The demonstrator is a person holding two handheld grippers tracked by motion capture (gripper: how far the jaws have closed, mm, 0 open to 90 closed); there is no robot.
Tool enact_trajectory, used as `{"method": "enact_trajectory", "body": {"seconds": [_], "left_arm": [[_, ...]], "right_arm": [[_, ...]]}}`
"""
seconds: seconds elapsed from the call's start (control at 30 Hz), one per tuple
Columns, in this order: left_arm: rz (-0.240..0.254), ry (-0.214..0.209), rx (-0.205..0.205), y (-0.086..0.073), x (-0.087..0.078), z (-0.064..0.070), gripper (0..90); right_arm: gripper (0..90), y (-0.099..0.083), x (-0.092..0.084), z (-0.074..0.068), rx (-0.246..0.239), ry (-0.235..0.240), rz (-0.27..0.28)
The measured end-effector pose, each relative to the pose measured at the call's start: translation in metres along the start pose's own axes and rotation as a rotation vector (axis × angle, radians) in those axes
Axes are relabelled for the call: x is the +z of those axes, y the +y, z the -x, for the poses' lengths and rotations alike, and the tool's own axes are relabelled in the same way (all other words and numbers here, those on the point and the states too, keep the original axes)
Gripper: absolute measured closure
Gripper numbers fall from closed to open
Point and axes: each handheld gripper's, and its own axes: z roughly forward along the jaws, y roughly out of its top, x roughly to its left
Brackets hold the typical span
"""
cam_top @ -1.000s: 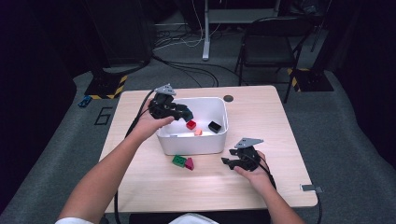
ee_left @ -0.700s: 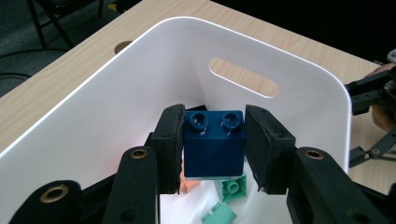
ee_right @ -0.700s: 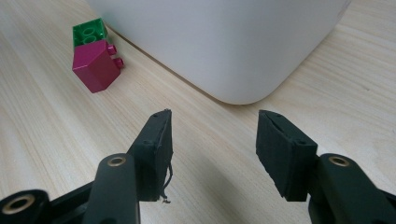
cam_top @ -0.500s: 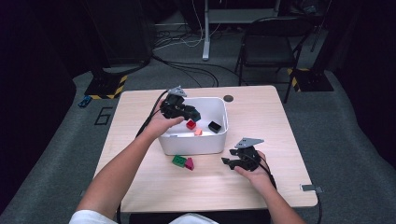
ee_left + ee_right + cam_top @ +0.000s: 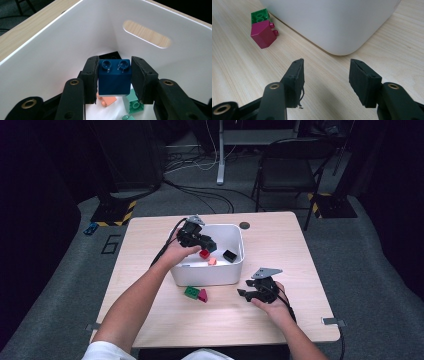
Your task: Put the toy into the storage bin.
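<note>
The step in hand looks like placing the dark blue two-stud plastic brick into the white rectangular plastic bin that sits on the pale wooden tabletop. To do it well, the left claw should go low enough inside the bin that the brick has only a short drop, and let go over a bare patch of the bin floor rather than on top of the bricks already lying there. In the left gripper view a salmon-pink brick and a mint-green brick lie directly under the claw, with a black brick farther toward the bin's corner, so a nudge toward the open floor before spreading the jaws would keep the blue brick from tipping off the others.

The left claw is inside the bin, jaws clamped on the blue brick's two opposite sides, studs up, the brick clear of the bin floor. The right claw rests on the tabletop just outside the bin's near corner, jaws partly apart with nothing between them. Outside the bin's front wall, a green brick and a magenta sloped brick touch each other, probably next in line.
</note>
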Motion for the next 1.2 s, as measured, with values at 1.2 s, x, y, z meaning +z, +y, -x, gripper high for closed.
{"method": "enact_trajectory", "body": {"seconds": [1.2], "left_arm": [[0.067, 0.035, 0.034, 0.011, -0.065, 0.015, 51.4]], "right_arm": [[45.7, 0.000, 0.001, 0.001, -0.004, -0.004, -0.001]]}}
